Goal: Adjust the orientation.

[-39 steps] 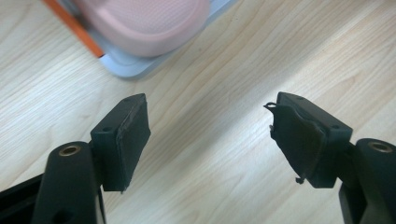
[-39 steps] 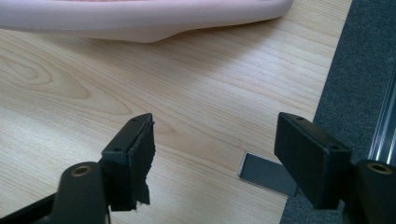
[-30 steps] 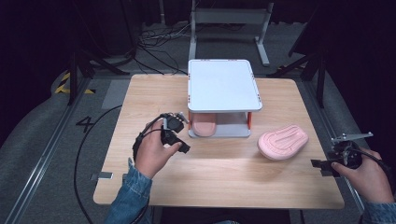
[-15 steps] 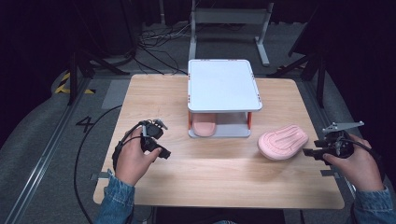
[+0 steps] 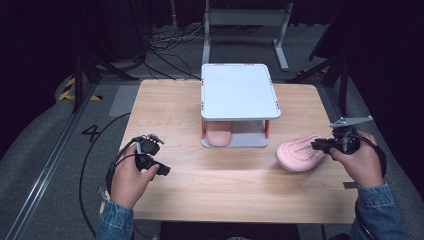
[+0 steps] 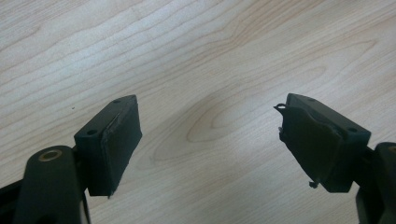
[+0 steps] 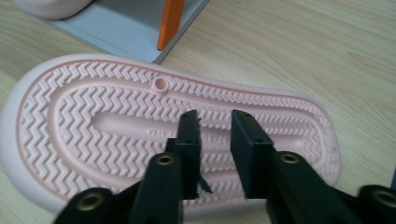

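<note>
A pink slipper (image 5: 299,154) lies sole up on the wooden table (image 5: 165,110), right of a white two-level rack (image 5: 239,90). A second pink slipper (image 5: 218,136) sits on the rack's lower shelf. My right gripper (image 5: 319,146) is at the upturned slipper's right end. In the right gripper view its jaws (image 7: 215,126) hover over the zigzag sole (image 7: 93,116); they have just been closing to a narrow gap, with nothing between them. My left gripper (image 5: 156,161) is near the table's front left, its jaws (image 6: 210,140) wide open over bare wood.
The rack's grey base (image 7: 121,32) and an orange post (image 7: 170,23) stand just beyond the slipper. Cables trail from both grippers off the table's sides. Bare wood runs across the front middle of the table.
The left hand has pulled back from the rack toward the front left. The right hand has moved left and up to the slipper, and its jaws have narrowed.
</note>
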